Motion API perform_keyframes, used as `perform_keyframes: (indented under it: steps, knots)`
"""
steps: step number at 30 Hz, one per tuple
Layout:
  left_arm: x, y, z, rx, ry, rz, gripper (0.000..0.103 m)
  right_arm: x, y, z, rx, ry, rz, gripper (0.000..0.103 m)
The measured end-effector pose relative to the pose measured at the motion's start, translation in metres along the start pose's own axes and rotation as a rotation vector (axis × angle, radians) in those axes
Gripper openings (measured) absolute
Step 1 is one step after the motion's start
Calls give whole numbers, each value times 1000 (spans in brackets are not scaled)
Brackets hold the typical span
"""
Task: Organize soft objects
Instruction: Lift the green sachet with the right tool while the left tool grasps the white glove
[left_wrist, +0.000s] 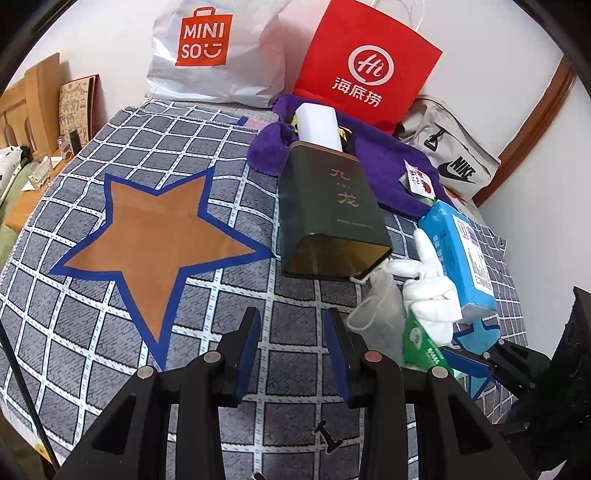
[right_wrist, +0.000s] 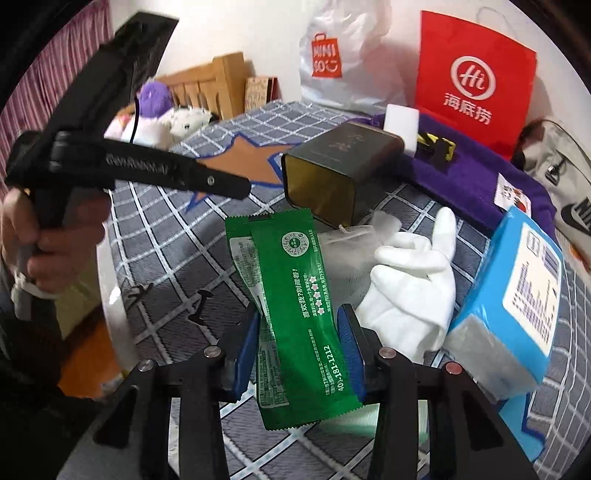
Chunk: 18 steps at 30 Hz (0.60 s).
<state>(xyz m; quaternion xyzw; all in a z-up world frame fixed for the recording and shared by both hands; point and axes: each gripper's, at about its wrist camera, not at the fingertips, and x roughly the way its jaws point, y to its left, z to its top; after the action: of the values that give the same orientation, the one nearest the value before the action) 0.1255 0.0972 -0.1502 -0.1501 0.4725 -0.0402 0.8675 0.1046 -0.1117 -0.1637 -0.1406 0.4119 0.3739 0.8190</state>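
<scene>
Two grippers over the checked cloth (left_wrist: 110, 350). Right gripper (right_wrist: 299, 350): pads pinch a green packet (right_wrist: 295, 310), apparently lifted, beside the white glove (right_wrist: 410, 280). Left gripper (left_wrist: 293, 354): fingers spread, holding nothing, near the tin (left_wrist: 328, 210).

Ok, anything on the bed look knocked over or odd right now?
Yes. The dark tin lies on its side, open mouth toward the cameras, a white block behind it. The white glove lies crumpled beside the blue tissue pack.

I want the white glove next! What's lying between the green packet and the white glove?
In the right wrist view, a see-through mesh pouch lies between the green packet, held by the right gripper, and the white glove.
</scene>
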Motion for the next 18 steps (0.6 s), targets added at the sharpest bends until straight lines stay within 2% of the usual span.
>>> perform_keyframes:
  steps: [3, 9, 12, 18]
  knots:
    - [-3, -9, -3, 19, -1, -4, 34, -16, -9, -8, 49, -36, -5, 42]
    - [2, -39, -10, 87, 19, -18, 34, -44, -42, -37, 164, -56, -96, 42]
    - [10, -56, -15, 127, 36, -32, 34, -58, -67, -56, 263, -80, -119, 42]
    - [26, -85, -21, 176, 81, -67, 34, -66, -96, -79, 352, -79, -180, 42]
